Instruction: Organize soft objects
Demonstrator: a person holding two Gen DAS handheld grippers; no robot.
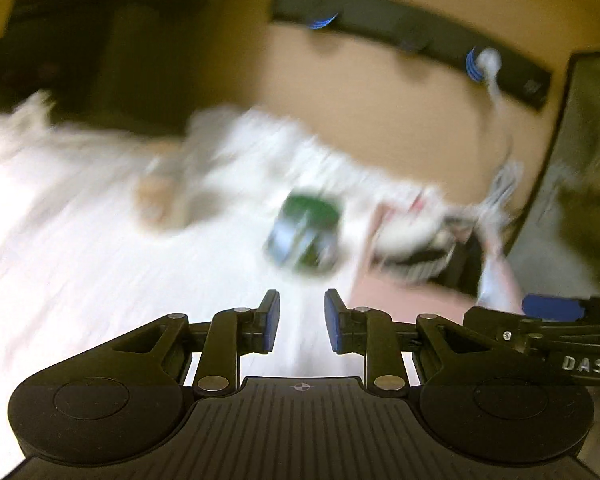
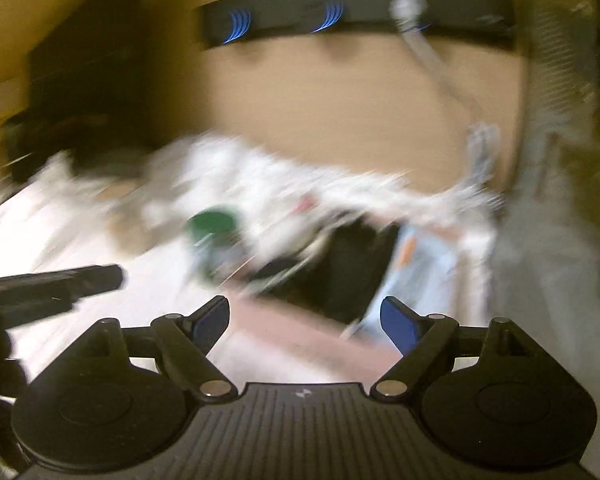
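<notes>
Left wrist view first, heavy motion blur: left gripper [image 1: 302,322] sits low centre, blue pads a narrow gap apart w/ nothing between them, just the white bedding [image 1: 72,248] showing through. That white sheet fills the left and middle. Ahead of the fingers lies a green-and-dark rolled soft item [image 1: 306,234], well clear of the pads, on the sheet. To its left a tan blurred thing [image 1: 156,200], can't tell what it is. Further back a rumpled white fabric pile [image 1: 260,148] against the tan wall [image 1: 380,100]. Up on the wall a dark bar w/ blue marks [image 1: 400,32], a white cable [image 1: 496,92] hanging from it. Right of the green item a pink surface [image 1: 396,300] w/ a smeared white-and-black clutter on top. Far right edge, the right gripper [image 1: 552,308] pokes in, one blue pad visible. Right wrist view now, also blurred: right gripper [image 2: 305,322] fingers spread wide, nothing between them, pink surface [image 2: 292,332] beneath. Green soft item [image 2: 214,236] sits up-left of the fingers, apart from them. Black shape [image 2: 348,272] straight ahead, pale blue thing [image 2: 424,264] beside it, both too smeared to name. Left gripper [image 2: 60,284] enters from the left edge. Same dark bar [image 2: 356,8] on the wall above.
</notes>
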